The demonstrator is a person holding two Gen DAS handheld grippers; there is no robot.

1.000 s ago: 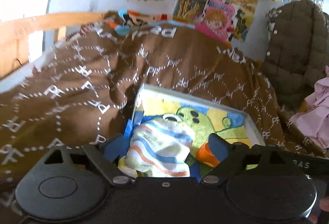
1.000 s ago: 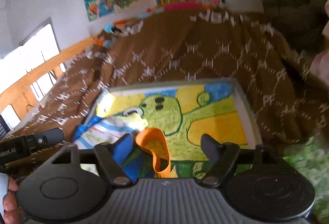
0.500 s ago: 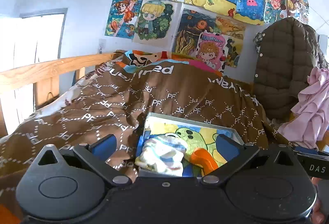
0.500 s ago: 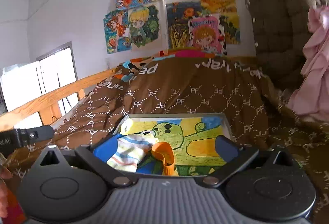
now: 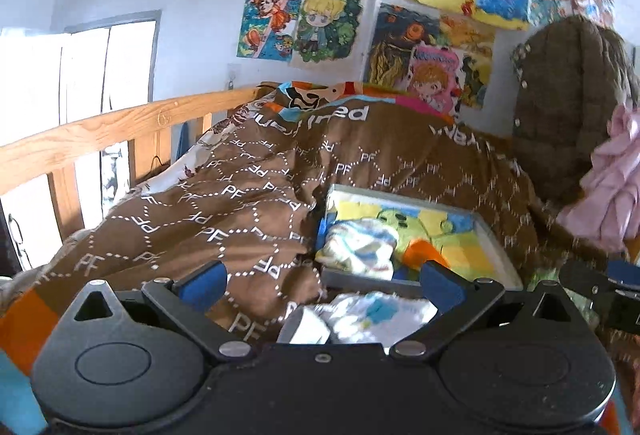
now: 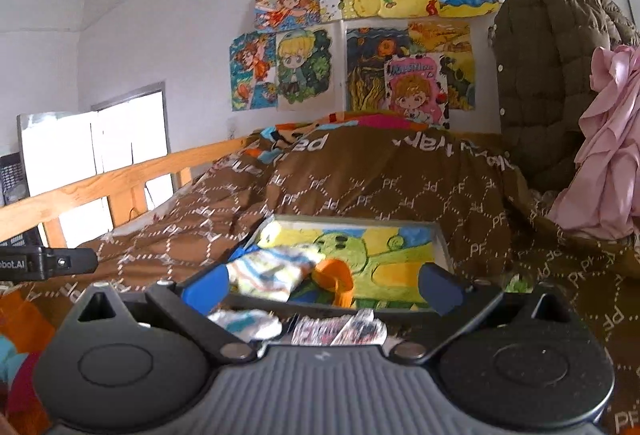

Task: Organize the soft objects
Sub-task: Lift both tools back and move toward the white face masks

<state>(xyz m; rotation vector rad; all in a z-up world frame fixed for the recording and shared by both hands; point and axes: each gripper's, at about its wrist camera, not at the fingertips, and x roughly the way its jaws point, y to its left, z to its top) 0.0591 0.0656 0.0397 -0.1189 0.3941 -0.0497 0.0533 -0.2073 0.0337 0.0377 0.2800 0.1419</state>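
Note:
A shallow grey box (image 5: pixel 498 249) (image 6: pixel 442 243) with a green cartoon picture inside lies on the brown quilt. In it rest a striped white cloth (image 5: pixel 358 245) (image 6: pixel 272 269) and an orange piece (image 5: pixel 420 253) (image 6: pixel 336 277). Nearer to me, outside the box, lies a white and blue cloth (image 5: pixel 372 319) (image 6: pixel 246 323); a pink and white packet (image 6: pixel 340 329) lies beside it. My left gripper (image 5: pixel 322 281) stands open and empty, short of the box. My right gripper (image 6: pixel 322 285) is open too, nothing between its blue pads.
The brown quilt (image 5: pixel 240 195) (image 6: pixel 380 187) covers the bed. A wooden rail (image 5: pixel 100 133) (image 6: pixel 100 187) runs along the left. A brown padded coat (image 5: pixel 568 95) (image 6: pixel 552 75) and pink fabric (image 5: pixel 612 187) (image 6: pixel 604 139) hang at the right. Drawings cover the wall behind.
Both grippers have drawn back from the box and risen a little; their jaws spread wider. The striped cloth and orange piece stay in the box. The near cloth has come into view.

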